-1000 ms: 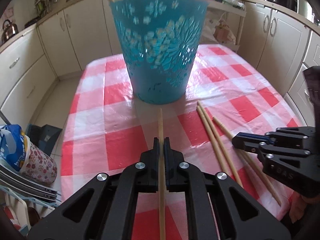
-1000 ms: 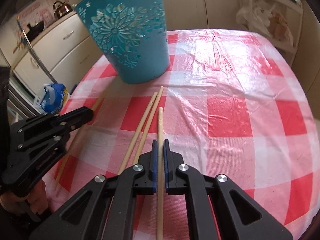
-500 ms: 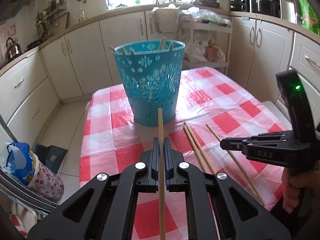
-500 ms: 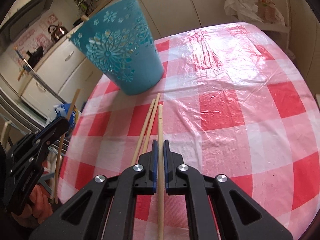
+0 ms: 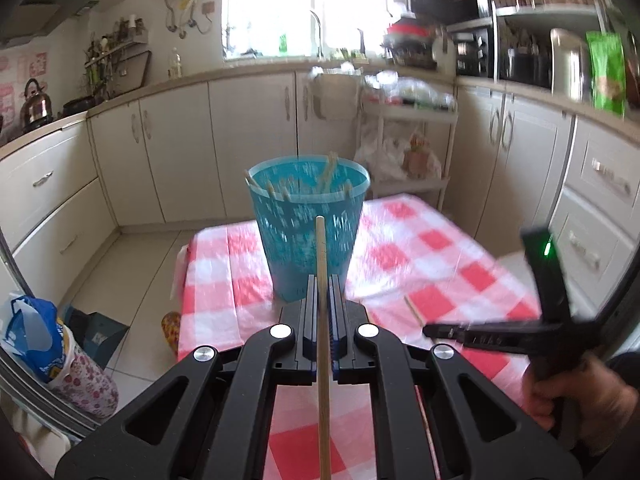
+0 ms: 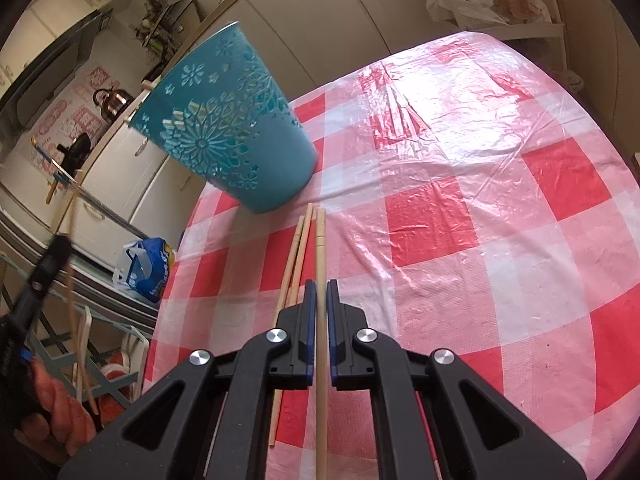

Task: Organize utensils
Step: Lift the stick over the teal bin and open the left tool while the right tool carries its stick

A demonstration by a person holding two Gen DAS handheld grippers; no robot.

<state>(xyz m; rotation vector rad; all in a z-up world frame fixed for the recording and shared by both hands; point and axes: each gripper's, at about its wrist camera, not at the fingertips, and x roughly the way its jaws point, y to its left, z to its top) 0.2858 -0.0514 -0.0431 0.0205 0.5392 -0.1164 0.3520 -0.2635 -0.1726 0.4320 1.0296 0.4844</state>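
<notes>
A teal cut-out bucket (image 5: 309,232) stands on the red-and-white checked table (image 5: 424,264), with several wooden chopsticks leaning inside it. My left gripper (image 5: 322,284) is shut on a wooden chopstick (image 5: 321,256) and is raised above the table, short of the bucket. My right gripper (image 6: 317,288) is shut on another chopstick (image 6: 320,248), low over the cloth. Two loose chopsticks (image 6: 294,256) lie just left of it, pointing at the bucket (image 6: 232,124). The right gripper (image 5: 436,330) shows at the right of the left wrist view, blurred.
Cream kitchen cabinets (image 5: 180,148) ring the room. A blue bag (image 5: 36,344) and a floral bag sit on the floor at the left. A white rack with plastic bags (image 5: 400,152) stands behind the table. The table's left edge (image 6: 176,264) drops to the floor.
My left gripper has risen and drawn back with its chopstick, so the bucket looks smaller and its rim shows from above. My right gripper has rolled, tilting its view, and shifted slightly.
</notes>
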